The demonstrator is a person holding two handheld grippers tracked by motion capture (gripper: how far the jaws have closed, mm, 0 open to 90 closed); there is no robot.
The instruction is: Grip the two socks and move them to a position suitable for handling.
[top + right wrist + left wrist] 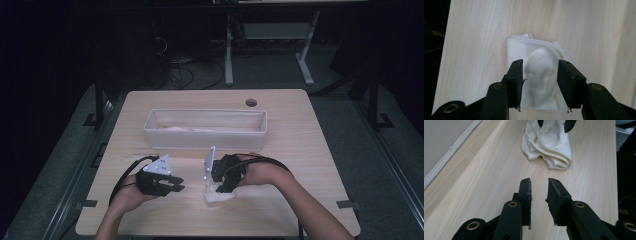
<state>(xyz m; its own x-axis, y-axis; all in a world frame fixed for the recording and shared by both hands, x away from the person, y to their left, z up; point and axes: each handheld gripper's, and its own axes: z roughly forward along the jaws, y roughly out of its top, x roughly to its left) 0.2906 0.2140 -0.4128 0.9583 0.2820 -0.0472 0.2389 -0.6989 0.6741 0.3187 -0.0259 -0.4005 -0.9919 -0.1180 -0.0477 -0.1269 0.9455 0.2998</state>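
The white cloth (pixel 218 194) lies bunched on the wooden table (pixel 300 150), near the person's edge and a little right of centre, well short of the long white bin (pixel 206 128) that stands crosswise farther back. The right gripper (pixel 221 189) points straight down over it, presumably because a soft heap is easiest pinched from above at a raised fold.

Right gripper view: the jaws stand about half apart, one on each side of a hump of cloth (pixel 537 70). A strip of fabric shows inside each pad, so I read the pads as straddling the hump, not pressing it (the hump is blurred, so a light touch cannot be ruled out). Nothing gripped, in my judgement.

The left gripper (pixel 175 184) rests well to the left of the cloth, level with the table and aimed toward it. Left gripper view: jaws narrowly parted, bare wood between them, nothing held. It looks parked, kept out of the way while the other hand works.

What the views add:
- High view gives the layout: bin behind, cloth in front, both hands low.
- Left gripper view shows the cloth (pixel 547 147) from the side, with its rolled folds and the right gripper's two jaw tips coming down into its top.
- Right gripper view gives the top-down outline, roughly square.
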